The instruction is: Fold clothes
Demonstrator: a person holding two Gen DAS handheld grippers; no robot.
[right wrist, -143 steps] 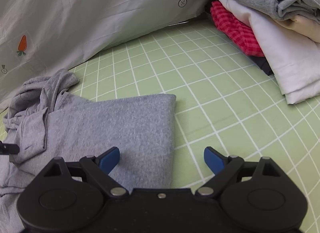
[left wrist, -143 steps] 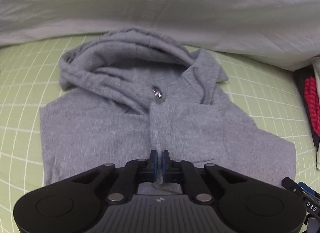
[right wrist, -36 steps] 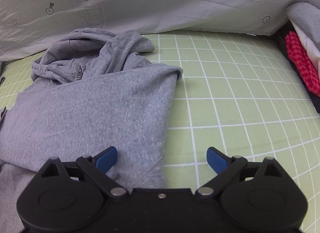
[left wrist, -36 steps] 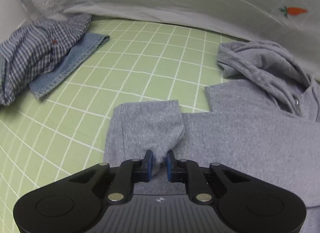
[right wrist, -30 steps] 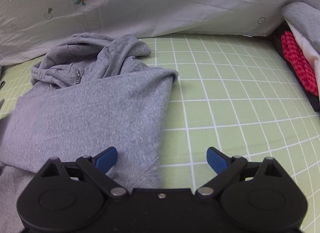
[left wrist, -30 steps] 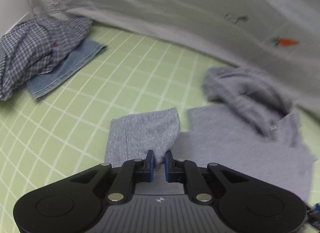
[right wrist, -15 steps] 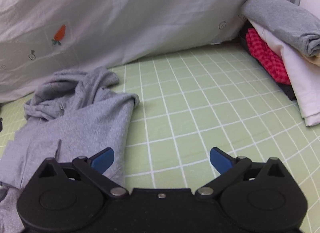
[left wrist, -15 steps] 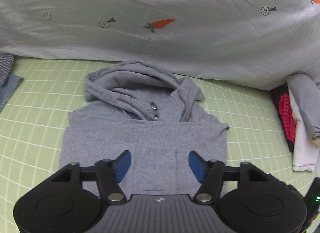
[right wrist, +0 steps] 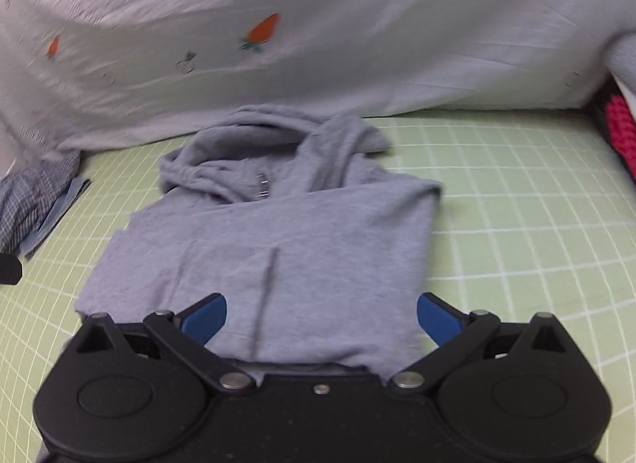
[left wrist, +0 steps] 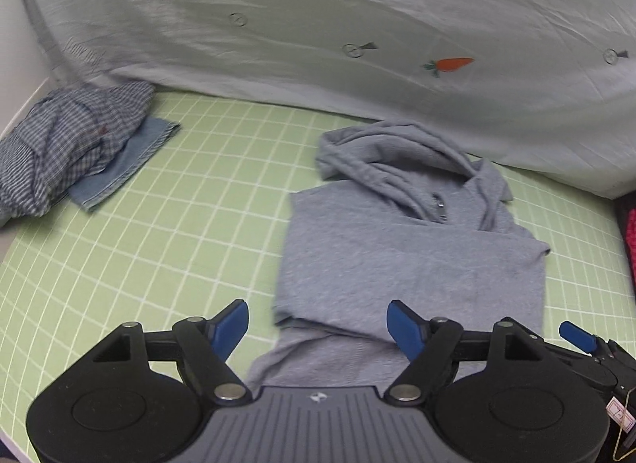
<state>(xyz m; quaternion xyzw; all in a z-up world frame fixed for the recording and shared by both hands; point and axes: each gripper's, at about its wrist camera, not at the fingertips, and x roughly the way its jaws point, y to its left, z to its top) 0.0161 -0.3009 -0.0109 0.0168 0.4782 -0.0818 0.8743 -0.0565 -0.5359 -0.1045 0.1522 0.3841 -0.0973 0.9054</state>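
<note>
The grey hoodie point(left wrist: 409, 264) lies on the green bed point(left wrist: 159, 232), sleeves folded across its chest; left gripper point(left wrist: 318, 323) and right gripper point(right wrist: 321, 314) hover at its hem, jaws apart, empty; likely next, pinch both hem corners evenly.

No words or numbers can be read. The pale grey bed sheet point(left wrist: 357, 25) carries printed orange carrots point(left wrist: 451, 64) and small circle marks, plus a faint line of lettering point(left wrist: 85, 50) at its left edge, too blurred to make out. The grey ribbed body of the left gripper point(left wrist: 318, 321) bears a small white logo point(left wrist: 318, 396), no letters.
</note>
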